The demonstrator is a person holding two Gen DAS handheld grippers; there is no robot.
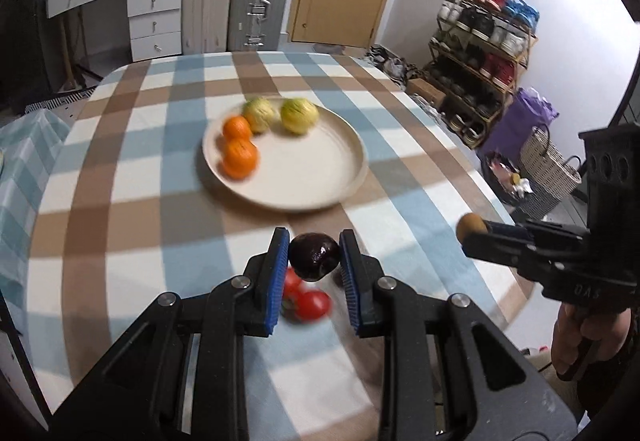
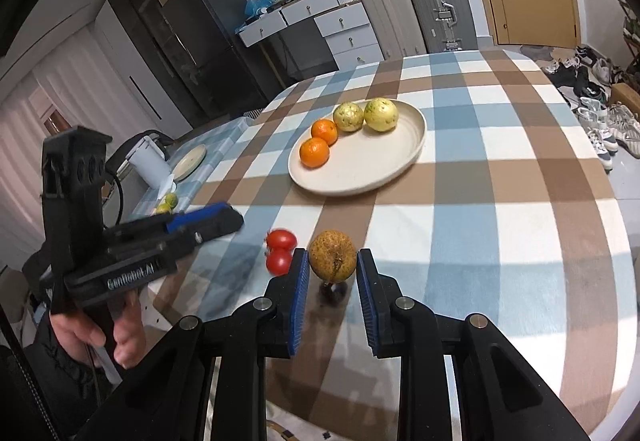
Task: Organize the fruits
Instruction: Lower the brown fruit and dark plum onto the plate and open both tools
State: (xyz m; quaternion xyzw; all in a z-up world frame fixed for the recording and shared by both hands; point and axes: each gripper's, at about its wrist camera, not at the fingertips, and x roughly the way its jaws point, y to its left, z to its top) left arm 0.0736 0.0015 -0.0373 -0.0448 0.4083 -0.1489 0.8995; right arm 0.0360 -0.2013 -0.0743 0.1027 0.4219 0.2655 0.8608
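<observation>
My left gripper is shut on a dark purple fruit and holds it above the checked table, short of the plate. Two red tomatoes lie on the cloth below it. My right gripper is shut on a brown-yellow fruit, held above the table; that fruit shows at the gripper's tip in the left wrist view. A cream plate holds two oranges and two yellow-green fruits. The plate also shows in the right wrist view.
The tomatoes lie left of my right gripper, a small dark fruit under it. A side table at the left carries a white kettle, a small plate and green fruits. Suitcases, drawers and a shoe rack stand beyond the table.
</observation>
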